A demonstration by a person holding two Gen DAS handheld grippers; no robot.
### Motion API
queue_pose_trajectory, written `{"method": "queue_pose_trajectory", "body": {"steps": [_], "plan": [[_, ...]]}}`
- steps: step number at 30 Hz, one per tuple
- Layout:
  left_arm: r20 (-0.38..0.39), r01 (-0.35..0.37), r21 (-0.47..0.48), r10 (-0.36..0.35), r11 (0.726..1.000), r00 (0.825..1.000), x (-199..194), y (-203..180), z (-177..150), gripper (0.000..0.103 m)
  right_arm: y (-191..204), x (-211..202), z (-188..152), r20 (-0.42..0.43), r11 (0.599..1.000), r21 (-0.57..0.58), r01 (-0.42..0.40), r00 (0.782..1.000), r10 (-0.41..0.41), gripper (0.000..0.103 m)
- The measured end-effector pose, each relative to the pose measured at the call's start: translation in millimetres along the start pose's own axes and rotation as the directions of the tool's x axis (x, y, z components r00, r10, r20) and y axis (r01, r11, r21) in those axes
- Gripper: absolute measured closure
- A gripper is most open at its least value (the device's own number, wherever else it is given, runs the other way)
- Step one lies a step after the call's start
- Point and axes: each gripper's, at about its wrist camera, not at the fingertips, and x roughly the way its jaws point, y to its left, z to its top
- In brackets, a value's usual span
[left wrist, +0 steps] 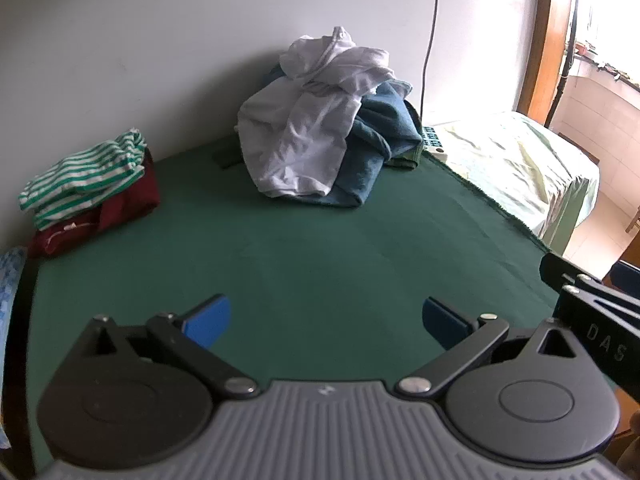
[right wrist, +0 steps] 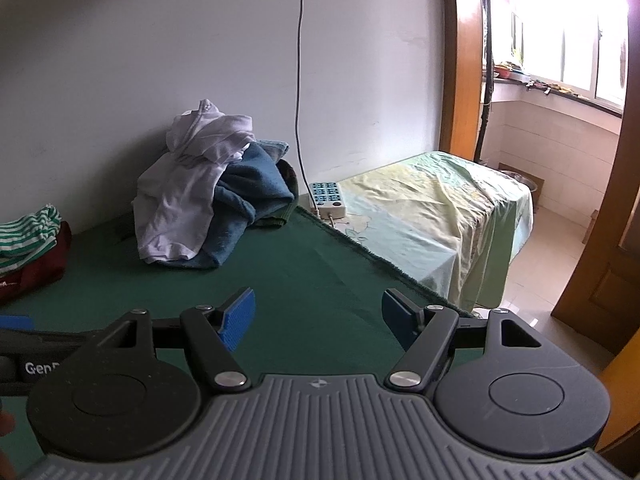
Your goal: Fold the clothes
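With both the left gripper point(left wrist: 326, 322) and the right gripper point(right wrist: 318, 316) spread wide and holding nothing, the white garment point(left wrist: 304, 128) atop the unfolded heap, well right of the folded stack point(left wrist: 86, 188), would probably be best pinched at one single-layer edge.

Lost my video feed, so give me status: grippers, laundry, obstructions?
Left gripper and right gripper open, empty. Unfolded pile untouched at the wall; folded stack far left. Green cloth between is bare.
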Motion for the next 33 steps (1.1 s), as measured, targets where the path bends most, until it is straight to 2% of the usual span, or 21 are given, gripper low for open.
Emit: {"method": "queue_pose_trajectory", "body": {"steps": [15, 21, 25, 28, 33], "plan": [[-0.02, -0.014, -0.012, 0.013, 1.0, 1.0, 7.1, 12.4, -2.4, 0.001, 12.0, 10.6, -3.8, -0.029, 1.0, -0.015, -0.012, 1.0, 0.011, 0.03], [-0.097, 0.022, -0.029, -0.025, 0.999, 0.995, 37.9, 13.6, -24.9, 0.001, 15.1, 25.6, -19.8, -0.098, 0.999, -0.04, 0.016, 0.995, -0.02, 0.03], [-0.195, 0.045, -0.072, -0.058, 0.996, 0.979, 62.5, 15.8, -39.0, 0.001, 11.1, 43.3, -38.1, -0.181, 0.998, -0.065, 0.015, 0.983, -0.027, 0.03], [-0.197, -0.002, -0.078, -0.013, 0.997, 0.98, 69.0, 19.0, -37.8, 0.001, 13.3, 60.0, -40.3, -0.217, 0.997, -0.068, -0.023, 0.976, 0.008, 0.03], [-0.163, -0.111, -0.068, 0.099, 0.991, 0.982, 77.9, 20.8, -14.7, 0.001, 27.7, 91.7, -20.2, -0.22, 0.978, -0.139, -0.156, 0.968, 0.123, 0.03]]}}
